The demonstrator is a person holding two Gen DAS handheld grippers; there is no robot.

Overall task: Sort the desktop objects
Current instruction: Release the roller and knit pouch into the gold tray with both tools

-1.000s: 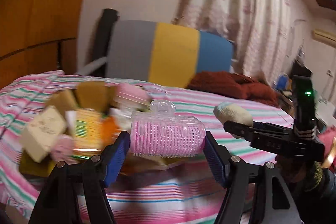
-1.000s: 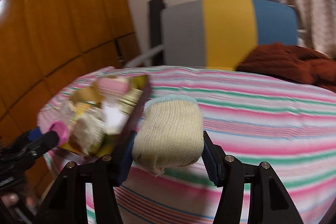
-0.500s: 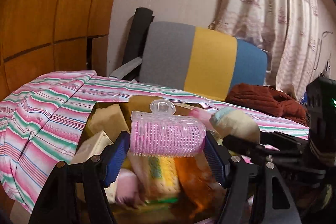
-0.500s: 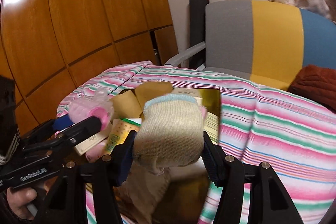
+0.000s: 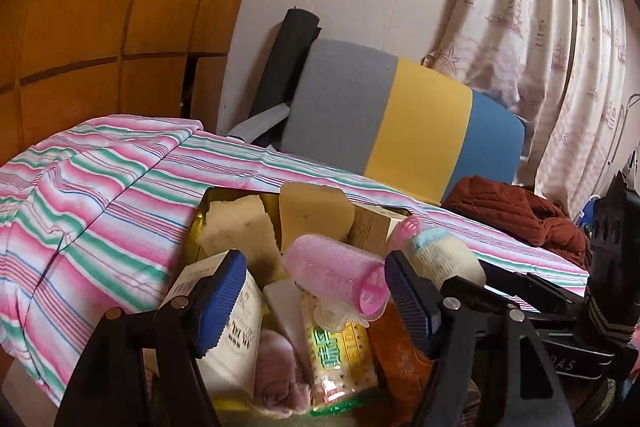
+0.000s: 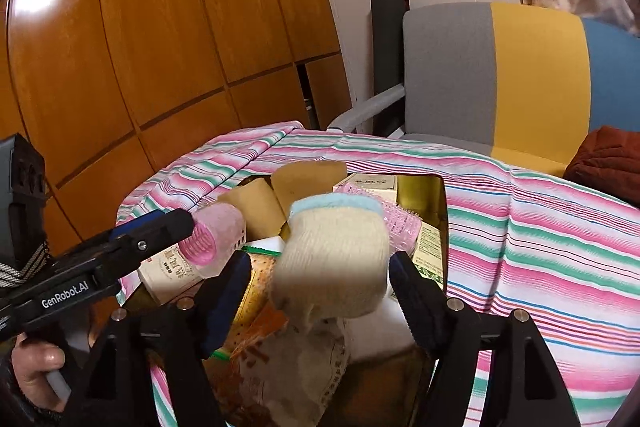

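- Left gripper [image 5: 316, 303]: jaws wide. One pink hair roller [image 5: 336, 277] lies tilted between them, with a gap on its left side; its open end is close to the right blue pad. "GenRobot.AI" is printed in white on this gripper's side in the right wrist view, and one hand [image 6: 36, 367] grips its handle.
- Right gripper [image 6: 320, 287]: jaws wide. One rolled cream sock [image 6: 332, 263] with a light blue cuff sits between them, blurred. A gap shows beside the left pad; whether it touches the right pad cannot be told.
- Both items hang over one gold-coloured tray [image 6: 438, 195] heaped with things.
- In the tray: two tan sponge blocks [image 6: 308, 179], a second pink spiked roller [image 6: 400, 223], one yellow packet [image 5: 336, 351] with green characters too blurred to read, and a white box [image 5: 240, 339] with dark lettering that cannot be made out.
- The tray rests on one pink, green and white striped cloth [image 6: 540, 247].
- Beyond it stand one chair [image 6: 496, 75] banded grey, yellow and blue, and one rust-red cloth bundle [image 5: 516, 211].
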